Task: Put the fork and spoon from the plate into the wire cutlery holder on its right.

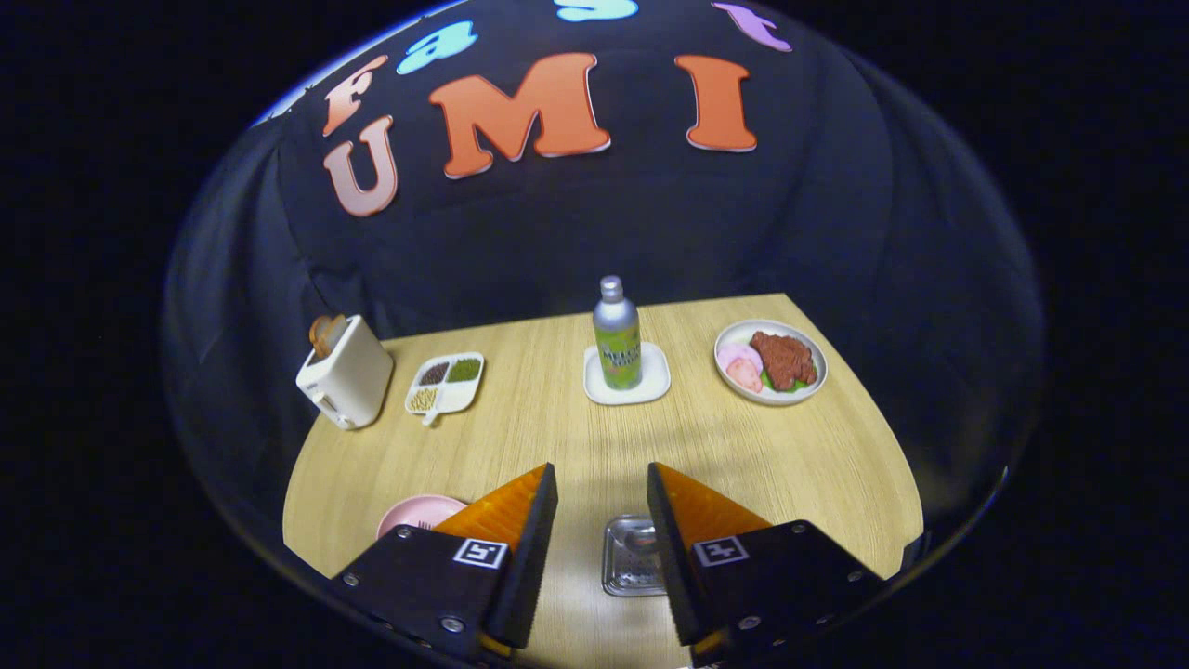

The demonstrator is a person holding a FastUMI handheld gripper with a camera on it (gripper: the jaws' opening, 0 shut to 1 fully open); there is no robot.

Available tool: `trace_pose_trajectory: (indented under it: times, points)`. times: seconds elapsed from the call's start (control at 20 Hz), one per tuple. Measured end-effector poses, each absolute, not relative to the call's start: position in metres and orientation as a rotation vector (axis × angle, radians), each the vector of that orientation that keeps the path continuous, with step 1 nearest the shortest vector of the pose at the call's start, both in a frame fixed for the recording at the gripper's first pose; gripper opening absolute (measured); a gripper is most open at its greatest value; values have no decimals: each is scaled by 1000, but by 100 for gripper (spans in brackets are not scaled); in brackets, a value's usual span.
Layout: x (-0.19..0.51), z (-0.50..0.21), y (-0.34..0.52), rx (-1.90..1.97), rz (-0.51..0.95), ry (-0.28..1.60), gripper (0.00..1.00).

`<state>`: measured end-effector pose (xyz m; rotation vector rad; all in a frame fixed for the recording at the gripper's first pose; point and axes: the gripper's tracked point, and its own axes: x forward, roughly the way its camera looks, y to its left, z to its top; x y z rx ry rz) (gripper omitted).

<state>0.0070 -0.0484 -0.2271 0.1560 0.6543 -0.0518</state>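
My gripper [602, 478] hangs open above the near part of the wooden table [576, 437], with nothing between its fingers. A pink plate [416, 513] lies by the left finger, mostly hidden behind it; the fork and spoon on it are out of sight. Below the gap, partly under the right finger, sits a square shiny metal holder [630, 556], seen from above.
Farther back stand a white toaster [346, 373] at the left, a divided dish of grains [446, 382], a bottle [617, 336] on a white square coaster [628, 383], and a plate of meat [771, 361] at the right.
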Motion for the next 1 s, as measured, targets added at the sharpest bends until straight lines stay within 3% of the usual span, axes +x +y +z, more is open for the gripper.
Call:
trace_pose_trajectory:
  times: [0.2,0.3,1.0]
  points:
    - [18,-181,-42,130,-85,445,88]
    - [18,-164,-37,86,-103,369,94]
    - [-2,-153,85,61,-50,290,97]
